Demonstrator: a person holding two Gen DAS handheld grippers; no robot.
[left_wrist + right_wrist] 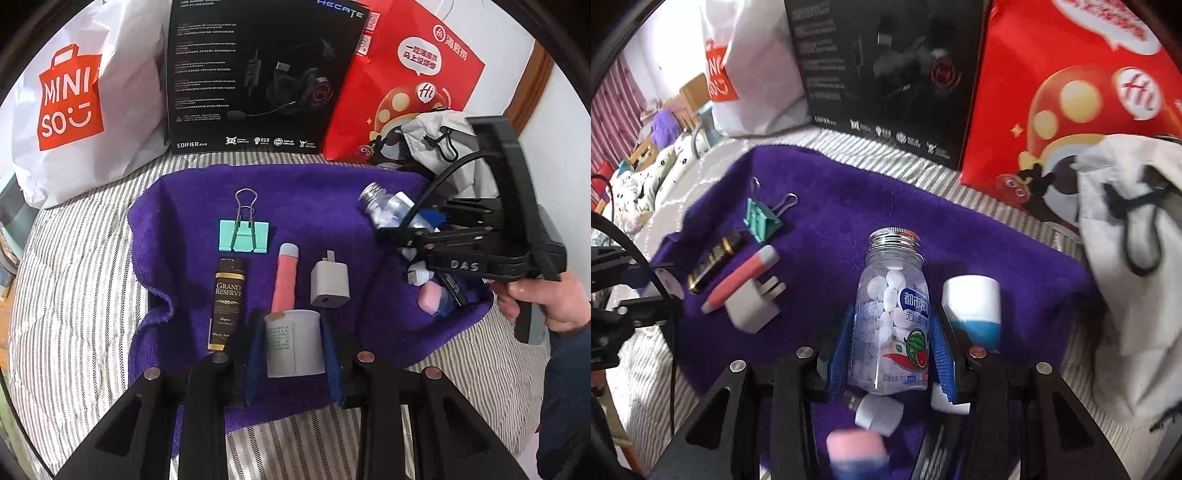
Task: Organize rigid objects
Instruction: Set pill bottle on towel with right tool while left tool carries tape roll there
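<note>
My left gripper (293, 345) pinches a grey-white cylinder (294, 342) between its jaws, low over the near edge of the purple towel (184, 206), long axis pointing forward at the row of lighter (226, 303), pink tube (284, 276) and white charger (329, 284). My right gripper (892, 334) clamps the candy bottle (891, 317) around its body, neck pointing away from me, above the loose pile at the towel's right. I judge the row's free spot lies right of the charger, nearer my left gripper.
</note>
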